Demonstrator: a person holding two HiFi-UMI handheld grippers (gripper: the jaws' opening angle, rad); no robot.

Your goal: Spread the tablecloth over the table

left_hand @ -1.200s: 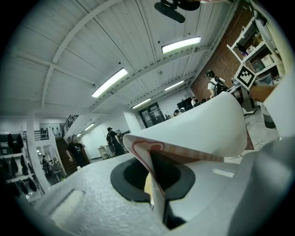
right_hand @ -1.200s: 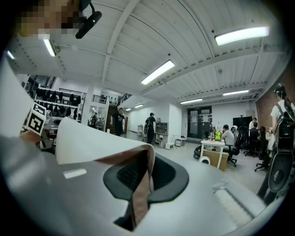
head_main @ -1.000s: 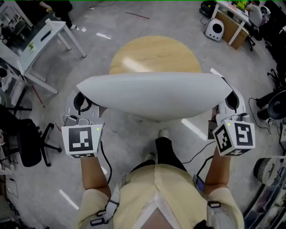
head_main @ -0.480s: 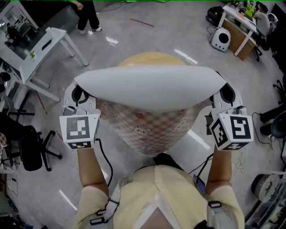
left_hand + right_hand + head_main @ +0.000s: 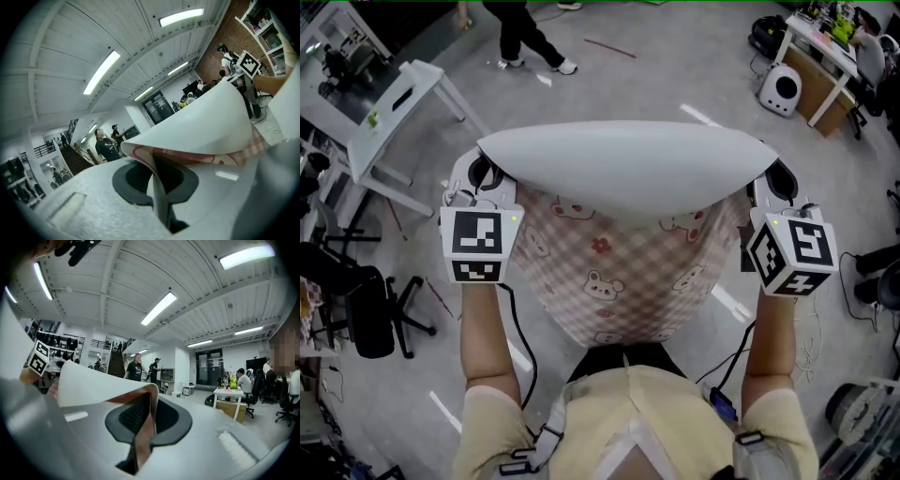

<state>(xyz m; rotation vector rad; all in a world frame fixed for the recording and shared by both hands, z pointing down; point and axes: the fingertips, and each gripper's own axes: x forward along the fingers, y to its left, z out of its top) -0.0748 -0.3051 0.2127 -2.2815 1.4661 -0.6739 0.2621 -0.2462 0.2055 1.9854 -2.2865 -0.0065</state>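
Observation:
The tablecloth (image 5: 623, 164) is stretched in the air between my two grippers. Its white back billows on top, and its pink checked side with bear prints (image 5: 619, 272) hangs toward the person. My left gripper (image 5: 487, 176) is shut on the cloth's left edge and my right gripper (image 5: 775, 180) is shut on its right edge. In the left gripper view a fold of the tablecloth (image 5: 201, 126) runs into the pinched left gripper (image 5: 161, 206). In the right gripper view the tablecloth (image 5: 93, 380) is clamped in the right gripper (image 5: 139, 441). The cloth hides the table.
A white side table (image 5: 394, 103) stands at the far left, with a black office chair (image 5: 366, 309) nearer. A person (image 5: 530, 33) walks at the top. A desk (image 5: 825, 47) and a white device (image 5: 783, 89) are at the top right.
Both grippers have moved forward with the cloth. The round wooden table, visible before, is now covered from view. More of the patterned side shows underneath.

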